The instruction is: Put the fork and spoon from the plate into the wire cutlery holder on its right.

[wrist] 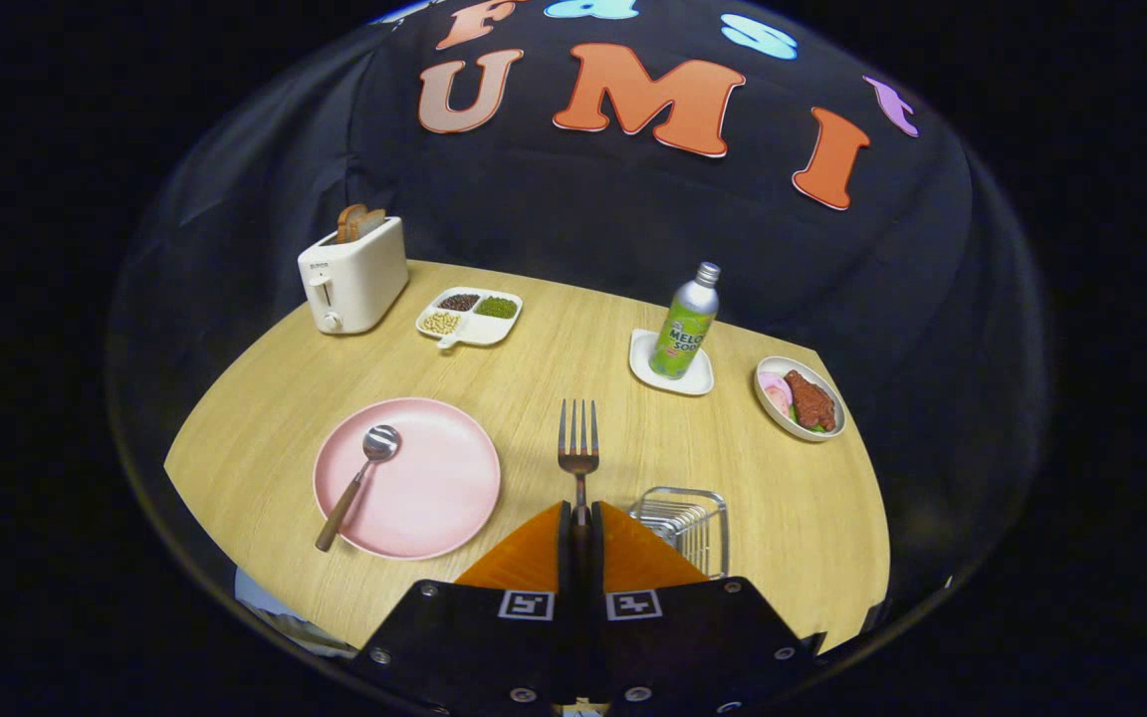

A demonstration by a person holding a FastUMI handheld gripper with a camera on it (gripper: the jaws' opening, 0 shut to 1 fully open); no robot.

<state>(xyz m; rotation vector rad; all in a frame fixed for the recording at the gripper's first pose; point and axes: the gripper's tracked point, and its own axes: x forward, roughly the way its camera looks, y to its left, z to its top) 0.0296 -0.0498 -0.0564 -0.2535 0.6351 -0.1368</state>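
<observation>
My gripper (580,518) is shut on the handle of a fork (578,443), whose tines point away from me, held above the wooden table. A pink plate (434,498) lies to the left of the fingers. On it rests a spoon (359,480) with a wooden handle, its bowl toward the far side and its handle end over the plate's near-left rim. The wire cutlery holder (685,523) stands just right of the fingers, partly hidden behind the right finger.
A white toaster (352,276) with bread stands at the far left, a divided snack tray (470,316) beside it. A green soda bottle (686,324) on a white coaster and a bowl of food (800,398) sit far right. The table's edge curves near the plate.
</observation>
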